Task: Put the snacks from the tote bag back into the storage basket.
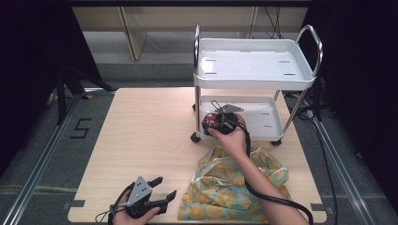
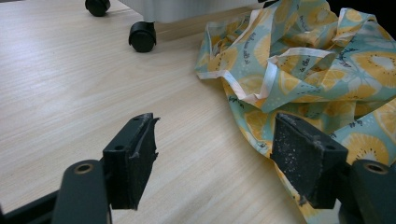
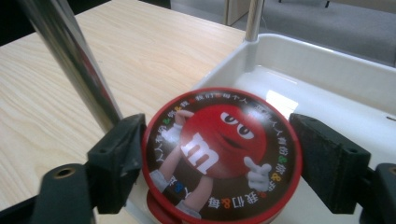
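The left claw (image 1: 165, 186) rested low at the near edge of the desk (image 1: 141, 136), its jaws spread apart with nothing between them, just beside the crumpled lemon-print cloth bag (image 1: 234, 187). Further right, the right claw (image 1: 217, 123) gripped a round red candy tin (image 3: 222, 154) (a cartoon face on its lid) by its sides, holding it at the front rim of the lower tray (image 3: 327, 79) of the white cart (image 1: 256, 70)
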